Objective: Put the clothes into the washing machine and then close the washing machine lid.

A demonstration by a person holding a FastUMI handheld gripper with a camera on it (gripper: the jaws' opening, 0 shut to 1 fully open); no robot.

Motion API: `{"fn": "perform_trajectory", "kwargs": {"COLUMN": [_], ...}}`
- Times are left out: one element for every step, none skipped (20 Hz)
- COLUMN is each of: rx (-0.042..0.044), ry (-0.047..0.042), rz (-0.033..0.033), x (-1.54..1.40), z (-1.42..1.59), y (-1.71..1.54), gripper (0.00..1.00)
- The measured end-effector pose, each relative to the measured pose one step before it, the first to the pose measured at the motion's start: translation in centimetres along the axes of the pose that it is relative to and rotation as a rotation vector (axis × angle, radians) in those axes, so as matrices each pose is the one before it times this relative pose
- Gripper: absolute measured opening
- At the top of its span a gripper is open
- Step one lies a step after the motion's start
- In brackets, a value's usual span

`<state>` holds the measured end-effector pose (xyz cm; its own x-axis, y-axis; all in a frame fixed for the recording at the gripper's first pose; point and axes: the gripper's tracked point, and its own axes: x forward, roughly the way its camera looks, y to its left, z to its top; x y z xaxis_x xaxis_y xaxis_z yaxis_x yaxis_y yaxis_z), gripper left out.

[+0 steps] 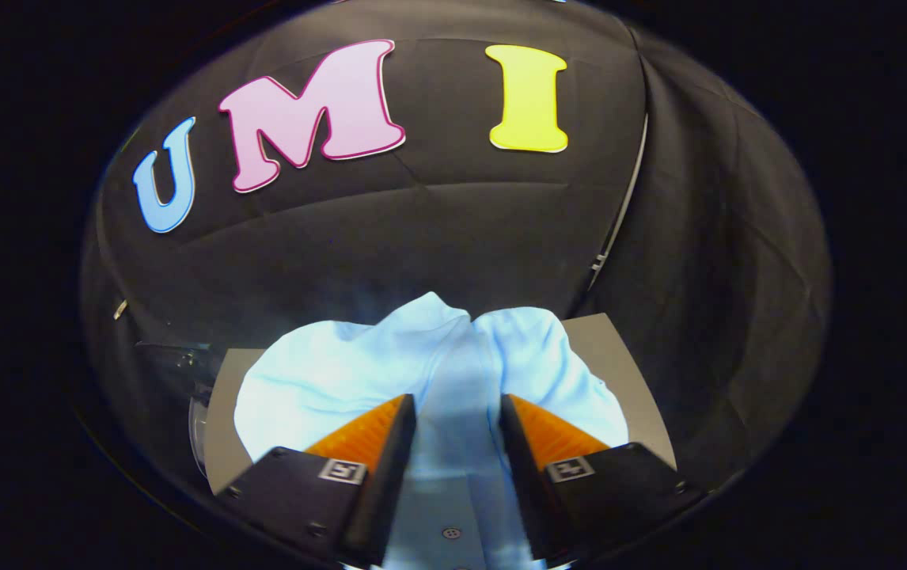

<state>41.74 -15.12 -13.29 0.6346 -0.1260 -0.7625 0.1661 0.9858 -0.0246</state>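
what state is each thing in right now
claw: fingers closed in on a fold of the shirt, gripping it
light blue shirt: bunched and crumpled, a strip pinched between the fingers, a button showing
grey surface: flat, mostly covered by the shirt

A pale blue cotton shirt [430, 356] lies bunched in a soft heap on a flat grey surface, its folds rising to a crumpled peak at the middle. A strip of it, with a small button (near the bottom), runs down between the fingers of the gripper [457, 404], which are closed against the fabric.
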Motion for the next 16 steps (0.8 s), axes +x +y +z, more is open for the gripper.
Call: {"fn": "perform_trajectory", "kwargs": {"rx": [-0.00653,-0.0267,0.01366,-0.00539,-0.00742,-0.00581,-0.00164,-0.00006,0.01039,0.01829,0.01203,-0.00966,-0.00954,-0.0113,-0.00975,-0.01046], "ry": [0.00085,-0.00029,-0.00118,-0.00172,-0.0016,-0.00119,-0.00472,-0.00843,-0.00463,-0.00946,-0.01793,-0.02017,-0.02737,-0.02598,-0.02279,-0.02457], "rz": [-0.00133,0.00496,-0.01402,-0.01116,-0.00468,-0.00402,-0.00489,-0.00063,0.00407,0.00923,0.00874,0.00712,0.00833,0.01431,0.02193,0.02445], "x": [0.032,0.074,0.015,0.001,-0.27,-0.283,-0.44,-0.413,-0.519,-0.662,-1.05,-1.052,-1.496,-1.508,-1.552,-1.517], "z": [-0.074,0.118,-0.215,-0.044,-0.103,-0.048,-0.257,-0.069,-0.085,0.141,0.283,0.356,0.468,0.408,0.198,0.393], "y": [-0.001,0.103,-0.163,-0.005,0.035,0.088,-0.084,0.048,0.123,0.268,0.268,0.338,0.434,0.694,1.052,1.167], "gripper": [0.47,0.31,0.25,0.18,0.11,0.11,0.11,0.1,0.11,0.11,0.11,0.11,0.1,0.1,0.1,0.1]}}
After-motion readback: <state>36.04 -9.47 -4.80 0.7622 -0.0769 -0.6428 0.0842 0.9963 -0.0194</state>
